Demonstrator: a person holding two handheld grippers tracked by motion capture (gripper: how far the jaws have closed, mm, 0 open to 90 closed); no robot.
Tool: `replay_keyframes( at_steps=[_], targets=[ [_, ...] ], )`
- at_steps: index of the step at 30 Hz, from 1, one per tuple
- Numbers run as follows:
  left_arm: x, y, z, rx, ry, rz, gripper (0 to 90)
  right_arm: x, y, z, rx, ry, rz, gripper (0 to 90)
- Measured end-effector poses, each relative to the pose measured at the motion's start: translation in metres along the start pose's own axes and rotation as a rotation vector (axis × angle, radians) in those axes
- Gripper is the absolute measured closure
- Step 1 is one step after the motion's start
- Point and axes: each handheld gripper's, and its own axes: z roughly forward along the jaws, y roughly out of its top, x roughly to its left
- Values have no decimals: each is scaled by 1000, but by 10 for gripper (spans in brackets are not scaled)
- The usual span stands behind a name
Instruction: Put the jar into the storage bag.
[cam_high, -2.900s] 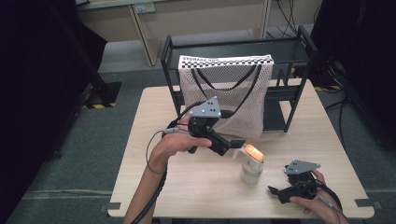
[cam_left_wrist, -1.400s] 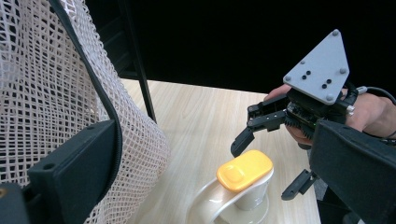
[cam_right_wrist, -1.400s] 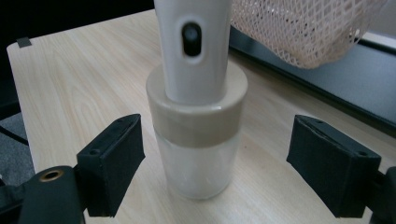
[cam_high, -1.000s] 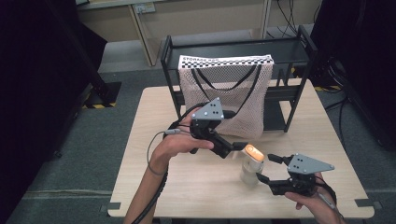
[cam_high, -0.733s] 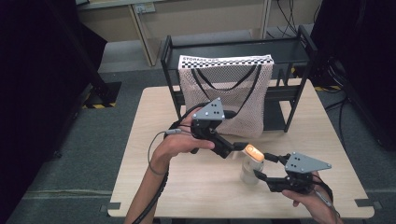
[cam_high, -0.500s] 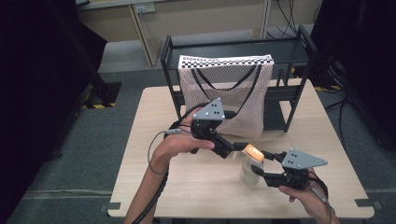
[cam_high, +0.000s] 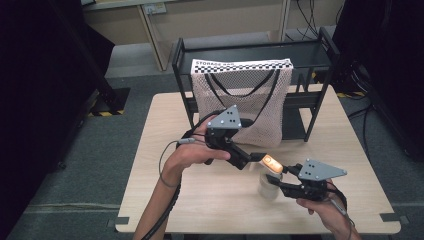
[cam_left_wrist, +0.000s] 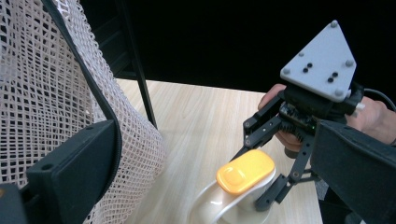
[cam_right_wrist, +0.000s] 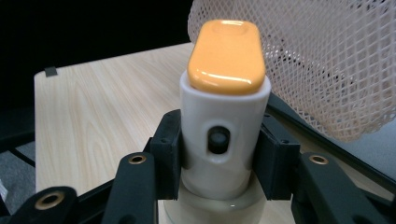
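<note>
The white bottle (cam_right_wrist: 224, 140) with the orange cap (cam_right_wrist: 227, 49) stands upright on the wooden table (cam_high: 170, 145), just in front of the mesh bag (cam_high: 240, 105) that hangs from the black rack (cam_high: 250, 50). The right gripper (cam_right_wrist: 219, 149) pinches the bottle's white neck below the cap: in the right gripper view both pads press against its sides. Its jaws have just been closing, with the bottle between them. The grip sits low on the neck, which leaves the cap free and, in all likelihood, holds the bottle steady against tipping.

The left gripper (cam_high: 252, 159) is held level beside the cap, its tips pointing toward it in the high view. In the left gripper view its two jaws stand well apart, spread, with nothing between them; the bag's mesh hangs close by one of them. This position appears to prepare either a hold on the cap or work at the bag's opening; which one cannot be told. The bag's open mouth faces up, so it can take the bottle from above.
</note>
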Motion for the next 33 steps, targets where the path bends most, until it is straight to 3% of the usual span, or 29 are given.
replay_keyframes(
  at_steps=[15,23,24,26,29,31,32,33],
  targets=[
    [0,-1,0,6,2,-2,9,2,34,-34,-90,-25,-46,576],
    [1,-1,0,10,4,1,9,-1,58,-47,-127,-29,-67,576],
    [1,-1,0,10,4,1,9,-3,69,-51,-143,-32,-72,576],
    [1,-1,0,12,2,0,9,-3,69,-51,-143,-32,-72,576],
    [0,0,0,13,1,0,9,-4,89,-56,-169,-44,-91,576],
    [0,0,0,14,2,2,9,-4,89,-56,-169,-44,-91,576],
    [0,0,0,14,2,2,9,-5,100,-58,-177,-46,-100,576],
    [0,-1,-1,17,1,0,9,-5,100,-58,-177,-46,-100,576]
  ],
)
